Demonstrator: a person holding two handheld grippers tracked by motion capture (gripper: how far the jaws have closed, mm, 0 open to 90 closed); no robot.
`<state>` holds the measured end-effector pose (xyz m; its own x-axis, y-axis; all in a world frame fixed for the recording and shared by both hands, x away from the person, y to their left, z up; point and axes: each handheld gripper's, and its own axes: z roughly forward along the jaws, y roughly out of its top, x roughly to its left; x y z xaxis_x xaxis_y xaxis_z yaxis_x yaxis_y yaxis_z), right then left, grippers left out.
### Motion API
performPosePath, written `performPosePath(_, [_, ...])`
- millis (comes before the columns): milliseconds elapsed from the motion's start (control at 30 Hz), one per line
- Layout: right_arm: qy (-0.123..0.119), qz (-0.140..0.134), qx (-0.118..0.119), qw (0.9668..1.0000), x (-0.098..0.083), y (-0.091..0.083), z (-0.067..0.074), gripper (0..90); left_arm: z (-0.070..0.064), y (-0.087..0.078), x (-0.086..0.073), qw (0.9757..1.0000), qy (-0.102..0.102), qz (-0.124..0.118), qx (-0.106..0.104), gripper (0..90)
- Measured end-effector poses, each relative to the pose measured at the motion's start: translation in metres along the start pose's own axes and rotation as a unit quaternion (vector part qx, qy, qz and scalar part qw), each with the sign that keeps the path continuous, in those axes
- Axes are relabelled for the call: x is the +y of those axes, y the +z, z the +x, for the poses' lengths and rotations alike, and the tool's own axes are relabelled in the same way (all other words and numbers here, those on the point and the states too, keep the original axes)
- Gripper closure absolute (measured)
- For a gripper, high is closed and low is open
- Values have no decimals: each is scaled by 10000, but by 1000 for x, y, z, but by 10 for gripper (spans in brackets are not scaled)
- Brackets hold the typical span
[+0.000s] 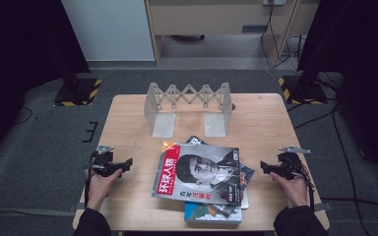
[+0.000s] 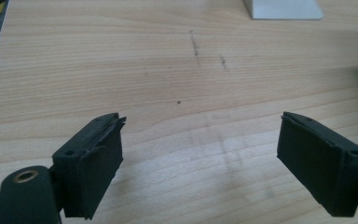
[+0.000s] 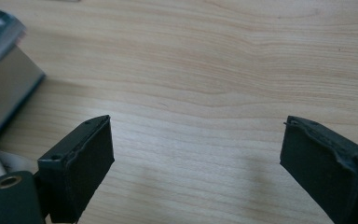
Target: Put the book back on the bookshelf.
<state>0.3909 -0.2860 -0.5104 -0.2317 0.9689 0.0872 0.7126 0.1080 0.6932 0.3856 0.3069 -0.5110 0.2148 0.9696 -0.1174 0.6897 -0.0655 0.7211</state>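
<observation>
Spanning far edge of table [image 1: 128, 118], expandable book rack [image 1: 189, 98] stands with bays vacant, likely awaiting books. Loose stack of magazines [image 1: 202, 179] lies at near edge, centre, top cover skewed; lower ones mostly covered, count unclear, bottom book's title hidden. Left gripper [image 1: 123, 164] near left edge, jaws wide, nothing between, aimed at stack. Right gripper [image 1: 266, 167] near right edge, jaws wide, bare wood between; stack corner blurred at its view's left.
</observation>
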Motion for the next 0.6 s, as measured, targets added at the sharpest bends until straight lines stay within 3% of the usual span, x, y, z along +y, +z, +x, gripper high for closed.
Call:
performPosePath(100, [205,-94,8,9997,3,-8,2,94,-7,-5,1,10000,4,-69,-64,139])
performPosePath(333, [392,-447,154,9981,11,-26,13,82,-25,-23,6,9987,-16,-377,-336,164])
performPosePath(533, [338,-614,276,9972,15,-37,22,83,-37,-28,8,9982,43,-411,-429,173])
performPosePath(600, [272,-658,304,9970,16,-40,25,83,-41,-30,8,9981,-20,-431,-430,166])
